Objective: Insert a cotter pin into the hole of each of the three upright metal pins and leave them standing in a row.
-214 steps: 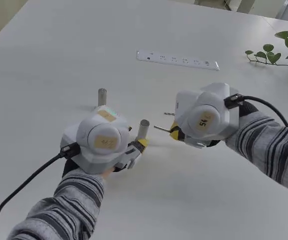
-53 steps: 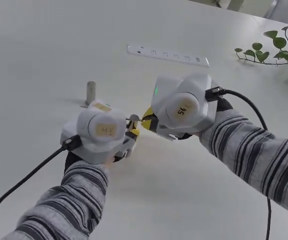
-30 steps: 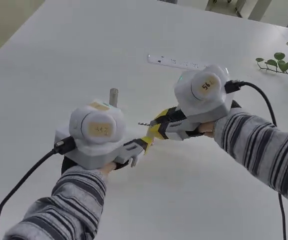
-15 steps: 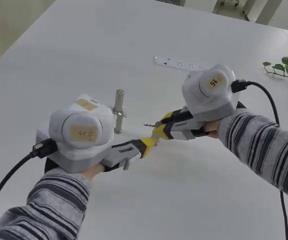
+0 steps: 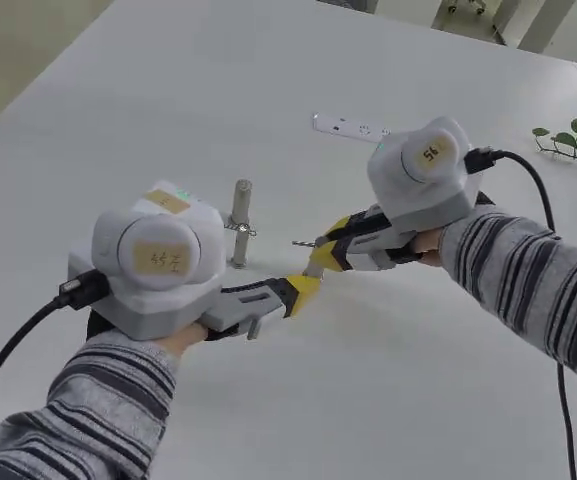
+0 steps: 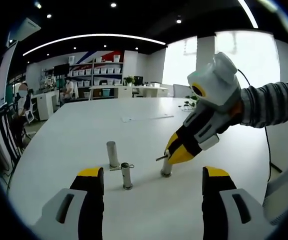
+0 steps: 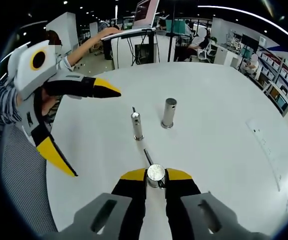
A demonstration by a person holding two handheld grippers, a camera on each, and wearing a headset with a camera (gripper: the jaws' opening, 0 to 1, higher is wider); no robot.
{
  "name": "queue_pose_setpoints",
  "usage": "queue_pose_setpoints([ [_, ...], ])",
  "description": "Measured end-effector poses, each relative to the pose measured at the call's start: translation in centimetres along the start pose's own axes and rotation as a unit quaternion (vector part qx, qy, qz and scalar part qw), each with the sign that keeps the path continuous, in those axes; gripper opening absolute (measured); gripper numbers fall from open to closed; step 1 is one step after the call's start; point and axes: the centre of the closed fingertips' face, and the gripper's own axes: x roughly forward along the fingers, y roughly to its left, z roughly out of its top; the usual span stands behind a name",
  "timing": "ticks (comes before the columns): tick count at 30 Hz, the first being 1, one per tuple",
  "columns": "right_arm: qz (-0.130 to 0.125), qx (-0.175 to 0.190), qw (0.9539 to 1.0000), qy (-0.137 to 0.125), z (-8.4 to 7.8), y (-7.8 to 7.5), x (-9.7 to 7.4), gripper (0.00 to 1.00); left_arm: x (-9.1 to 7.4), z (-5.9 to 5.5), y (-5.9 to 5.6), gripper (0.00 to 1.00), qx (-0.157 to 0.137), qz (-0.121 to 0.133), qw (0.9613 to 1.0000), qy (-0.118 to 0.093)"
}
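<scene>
The right gripper (image 7: 156, 182) is clenched on 1 upright metal pin (image 7: 156, 173), gripping it just below the top. A cotter pin (image 7: 146, 156) pokes out sideways through that pin, away from the jaws. Gripping so high probably keeps the pin vertical while it is set on the white table (image 5: 388, 390) near the other 2, so the row can form. The left gripper (image 6: 153, 172) has its jaws spread wide with nothing between them. It hangs near the person, left of the work, probably free for whichever pin comes next.

The right gripper view looks down on the held pin's flat top. Beyond it stand a fitted pin (image 7: 136, 125) with its own cotter pin, and to the right a bare pin (image 7: 168, 112) with no cotter pin visible in it. So 2 of 3 seem done.

The left gripper view gives the side-on line-up. The bare pin (image 6: 113, 154) is far left and the fitted pin (image 6: 127, 175) is nearer. The held pin (image 6: 166, 167) is to the right, under the yellow tips of the right gripper (image 6: 179, 151). Its foot looks at or just above the tabletop, but I cannot tell whether it touches.

The head view shows the spacing from above. The fitted pin (image 5: 241, 222) stands just beyond the left gripper (image 5: 301, 287), the right gripper (image 5: 324, 257) is to its right, and a power strip (image 5: 353, 127) lies far behind.
</scene>
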Motion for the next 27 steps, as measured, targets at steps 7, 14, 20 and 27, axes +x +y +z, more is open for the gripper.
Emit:
queue_pose_setpoints([
  [7, 0.008, 0.014, 0.9999, -0.002, -0.11, -0.23, -0.06, 0.08, 0.06, -0.08, -0.06, 0.81, -0.001, -0.001, 1.0, 0.004],
  [14, 0.016, 0.006, 0.9998, -0.005, -0.04, -0.12, -0.01, 0.09, 0.07, -0.16, -0.21, 0.82, 0.001, -0.003, 1.0, 0.007],
  [20, 0.016, 0.0, 0.9999, -0.005, -0.05, 0.0, -0.02, 0.09, 0.11, -0.28, -0.1, 0.82, 0.001, -0.001, 0.9999, 0.011],
  [27, 0.017, 0.007, 0.9998, -0.004, -0.1, 0.06, -0.04, 0.08, 0.16, -0.44, -0.08, 0.83, 0.002, 0.0, 0.9999, 0.016],
])
